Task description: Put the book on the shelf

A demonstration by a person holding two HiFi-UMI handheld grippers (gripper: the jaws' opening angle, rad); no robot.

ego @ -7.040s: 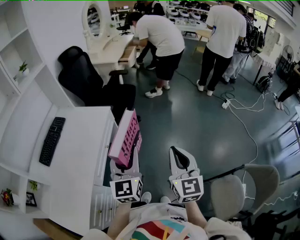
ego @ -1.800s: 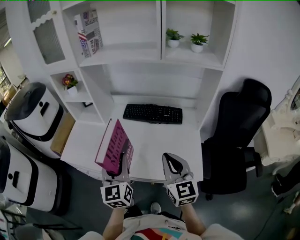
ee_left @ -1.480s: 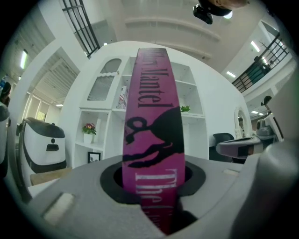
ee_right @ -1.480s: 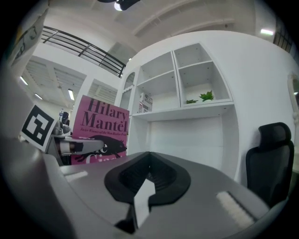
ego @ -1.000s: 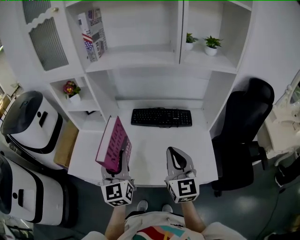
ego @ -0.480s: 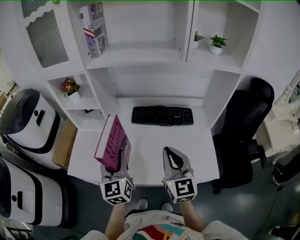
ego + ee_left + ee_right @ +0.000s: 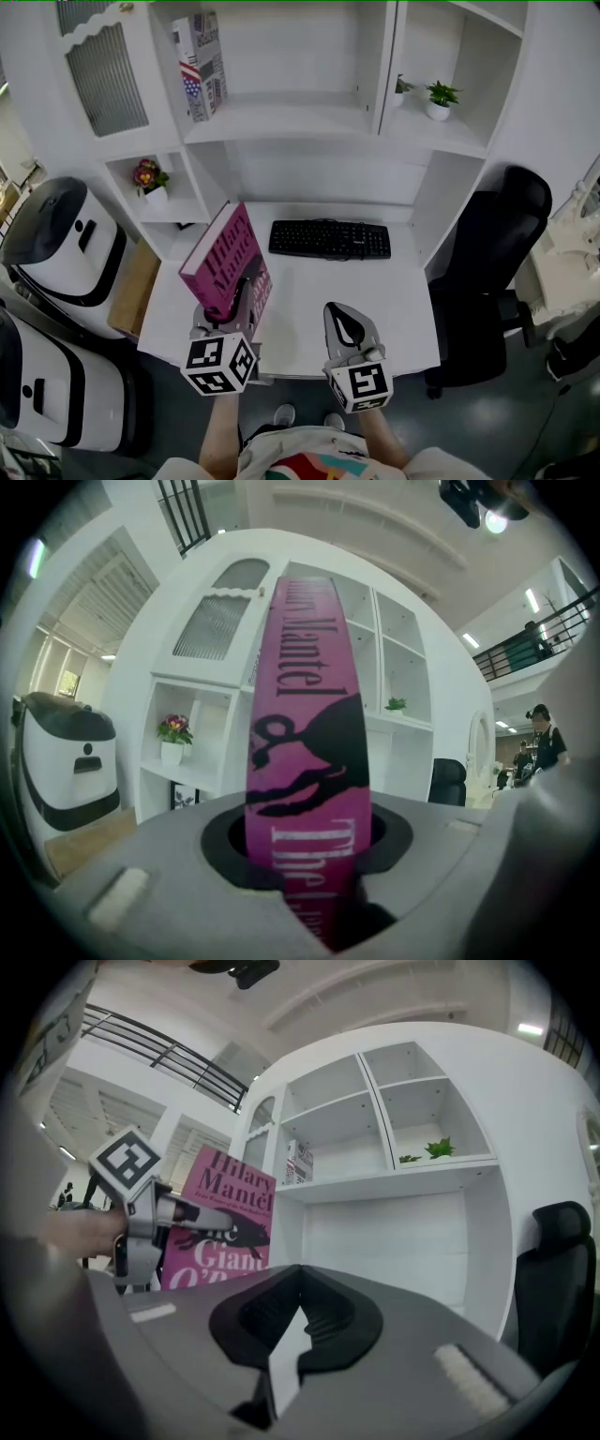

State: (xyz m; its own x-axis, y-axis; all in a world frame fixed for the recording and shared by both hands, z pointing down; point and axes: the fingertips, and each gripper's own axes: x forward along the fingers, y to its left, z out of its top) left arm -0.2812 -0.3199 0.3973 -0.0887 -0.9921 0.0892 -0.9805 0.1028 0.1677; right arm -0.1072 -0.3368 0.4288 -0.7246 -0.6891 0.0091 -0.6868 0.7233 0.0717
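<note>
Your left gripper (image 7: pixel 241 298) is clamped on the lower part of the pink book (image 7: pixel 221 259). It holds the book upright and slightly tilted above the front left of the white desk (image 7: pixel 384 305), well below the shelf (image 7: pixel 281 117). Your right gripper (image 7: pixel 343 322), just beside it, has its jaws together with nothing between them. A black keyboard (image 7: pixel 330 239) lies beyond both.

I have raised my left gripper (image 7: pixel 236 298); the magenta hardback book with black lettering (image 7: pixel 223 261) clamped in it has risen and rolled, cover turned further toward my right gripper (image 7: pixel 343 322).
</note>
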